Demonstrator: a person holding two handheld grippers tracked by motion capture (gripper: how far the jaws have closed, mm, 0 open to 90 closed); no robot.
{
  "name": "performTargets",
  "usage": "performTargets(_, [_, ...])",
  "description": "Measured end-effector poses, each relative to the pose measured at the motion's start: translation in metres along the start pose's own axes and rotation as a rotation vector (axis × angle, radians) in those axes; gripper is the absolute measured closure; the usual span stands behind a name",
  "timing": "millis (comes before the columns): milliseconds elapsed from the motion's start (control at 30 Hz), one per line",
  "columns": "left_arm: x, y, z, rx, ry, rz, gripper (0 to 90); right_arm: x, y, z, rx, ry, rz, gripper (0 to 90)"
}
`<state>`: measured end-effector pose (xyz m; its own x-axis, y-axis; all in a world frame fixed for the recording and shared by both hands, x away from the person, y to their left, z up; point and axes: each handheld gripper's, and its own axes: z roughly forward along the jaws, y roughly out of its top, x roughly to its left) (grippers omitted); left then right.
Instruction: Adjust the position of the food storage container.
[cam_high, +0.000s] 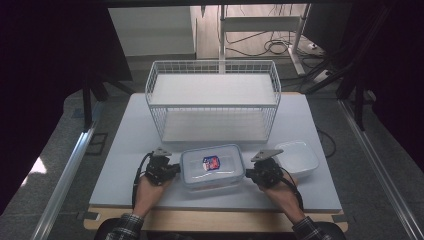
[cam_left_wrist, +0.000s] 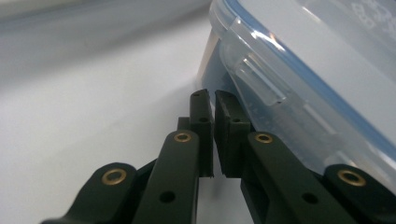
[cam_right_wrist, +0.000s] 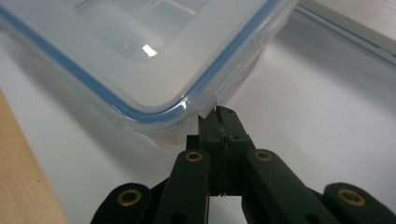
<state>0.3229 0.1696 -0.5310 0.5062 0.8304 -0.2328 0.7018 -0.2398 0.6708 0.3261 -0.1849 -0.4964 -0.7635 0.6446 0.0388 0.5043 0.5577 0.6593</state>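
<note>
A clear lidded food box (cam_high: 212, 167) with a blue seal lies on the white board, and a small red and blue packet (cam_high: 211, 162) shows through its lid. My left gripper (cam_high: 175, 169) is at the box's left side. In the left gripper view its jaws (cam_left_wrist: 209, 95) are shut with nothing between them, next to the lid's clear latch flap (cam_left_wrist: 254, 70). My right gripper (cam_high: 248, 174) is at the box's right side. It is shut, and its tips (cam_right_wrist: 217, 114) touch the clear edge at a corner of the box (cam_right_wrist: 140, 60). I cannot tell whether that edge is pinched.
A white wire rack (cam_high: 212, 95) with two shelves stands behind the box. To the right of my right gripper sits a white empty tub (cam_high: 297, 157). The white board (cam_high: 125, 165) lies on a wooden table whose edge (cam_right_wrist: 23, 177) runs along the near side.
</note>
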Motion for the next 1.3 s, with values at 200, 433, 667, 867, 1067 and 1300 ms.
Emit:
performTargets(200, [0.003, 0.011, 0.011, 0.0, 0.005, 0.012, 87.7, 0.003, -0.003, -0.001, -0.001, 0.006, 0.006, 89.7])
performTargets(433, [0.004, 0.015, 0.012, 0.006, 0.011, 0.046, 84.5, 0.001, -0.006, -0.004, -0.004, 0.015, 0.016, 89.3])
performTargets(667, [0.006, 0.009, -0.021, -0.09, 0.014, 0.076, 67.2, -0.003, -0.011, -0.023, -0.063, 0.018, 0.034, 81.1])
performTargets(867, [0.0, -0.003, -0.039, -0.13, 0.024, 0.116, 45.6, 0.002, -0.014, -0.035, -0.129, 0.004, 0.0, 65.3])
performTargets(1067, [-0.006, -0.009, -0.05, -0.157, 0.007, 0.091, 24.3, 0.006, -0.017, -0.044, -0.196, -0.001, -0.017, 45.2])
performTargets(1300, [-0.013, -0.025, -0.062, -0.167, -0.008, 0.103, 8.5, 0.006, -0.022, -0.046, -0.238, -0.013, -0.006, 21.8])
